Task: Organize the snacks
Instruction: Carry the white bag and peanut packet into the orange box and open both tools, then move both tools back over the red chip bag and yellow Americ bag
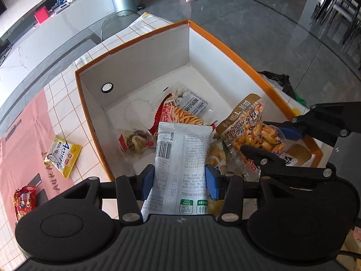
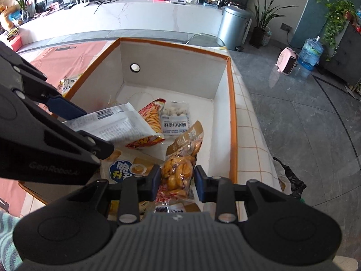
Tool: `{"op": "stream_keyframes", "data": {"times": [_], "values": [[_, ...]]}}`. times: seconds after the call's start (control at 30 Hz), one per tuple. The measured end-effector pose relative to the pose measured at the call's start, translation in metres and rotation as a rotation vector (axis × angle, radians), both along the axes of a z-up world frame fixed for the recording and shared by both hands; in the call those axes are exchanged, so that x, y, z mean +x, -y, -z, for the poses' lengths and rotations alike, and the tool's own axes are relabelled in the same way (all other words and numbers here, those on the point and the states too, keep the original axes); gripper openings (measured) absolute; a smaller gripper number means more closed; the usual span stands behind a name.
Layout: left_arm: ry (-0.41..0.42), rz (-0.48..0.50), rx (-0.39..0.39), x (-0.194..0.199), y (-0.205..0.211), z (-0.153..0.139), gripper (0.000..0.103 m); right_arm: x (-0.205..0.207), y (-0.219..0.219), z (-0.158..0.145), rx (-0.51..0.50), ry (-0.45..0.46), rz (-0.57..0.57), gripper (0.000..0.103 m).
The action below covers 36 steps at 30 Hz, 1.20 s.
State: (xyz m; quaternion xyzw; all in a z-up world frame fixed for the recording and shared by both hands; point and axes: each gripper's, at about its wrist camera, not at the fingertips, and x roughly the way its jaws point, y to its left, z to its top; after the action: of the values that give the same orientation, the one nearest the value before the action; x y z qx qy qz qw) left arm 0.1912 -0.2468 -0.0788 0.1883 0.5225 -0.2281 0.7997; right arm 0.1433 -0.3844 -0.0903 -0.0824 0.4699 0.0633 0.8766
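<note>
A: What are the left tongs (image 1: pixel 179 181) doing?

B: They pinch a white snack packet (image 1: pixel 181 164) between the blue pads, barcode side up. The packet sticks forward over the near edge of the orange-rimmed box (image 1: pixel 144 52). From the right wrist view the same white packet (image 2: pixel 117 125) hangs over the box's left side, held by the left tongs (image 2: pixel 90 131).

A: And the right tongs (image 2: pixel 177 180)?

B: They straddle a clear bag of golden-brown snacks (image 2: pixel 178 176). The left pad touches the bag; on the right side I see a slim gap, so I cannot tell whether they truly grip it. In the left wrist view that brown bag (image 1: pixel 252 128) sits at the right of the box, with the right tongs (image 1: pixel 273 142) around its lower part.

A: What else lies in the box?

B: A red packet of twisted sticks (image 2: pixel 151 122) near the middle, a pale packet of white balls (image 2: pixel 174 118) just beyond it, a small clear packet with red trim (image 1: pixel 135 142) toward the left wall, and a yellow-and-white packet with blue lettering (image 2: pixel 123 169) at the near side.

A: Anything outside?

B: On the tiled desk (image 1: pixel 67 85), left of the box, lies a yellow packet (image 1: pixel 63 157), and farther left a red packet (image 1: pixel 23 201) rests on a pink mat (image 1: pixel 22 135).
</note>
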Motion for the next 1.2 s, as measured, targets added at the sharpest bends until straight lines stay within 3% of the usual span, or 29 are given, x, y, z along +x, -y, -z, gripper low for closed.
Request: {"op": "stream_keyframes", "data": {"times": [0.3, 0.47, 0.77, 1.03, 1.2], "values": [[-0.003, 0.014, 0.046, 0.0, 0.003, 0.008, 0.056, 0.005, -0.002, 0.006, 0.001, -0.058, -0.001, 0.029], [0.014, 0.037, 0.057, -0.005, 0.002, 0.007, 0.062, 0.003, -0.006, 0.006, -0.03, -0.059, -0.007, 0.035], [0.035, 0.044, -0.025, -0.015, -0.009, -0.012, 0.072, -0.004, -0.009, -0.002, -0.066, -0.043, 0.016, 0.062], [0.079, 0.027, -0.085, -0.03, -0.03, -0.036, 0.072, -0.014, -0.019, -0.019, -0.089, -0.021, 0.032, 0.066], [0.135, -0.03, -0.138, -0.043, -0.06, -0.057, 0.072, -0.022, -0.026, -0.035, -0.044, -0.006, 0.06, 0.069]]}}
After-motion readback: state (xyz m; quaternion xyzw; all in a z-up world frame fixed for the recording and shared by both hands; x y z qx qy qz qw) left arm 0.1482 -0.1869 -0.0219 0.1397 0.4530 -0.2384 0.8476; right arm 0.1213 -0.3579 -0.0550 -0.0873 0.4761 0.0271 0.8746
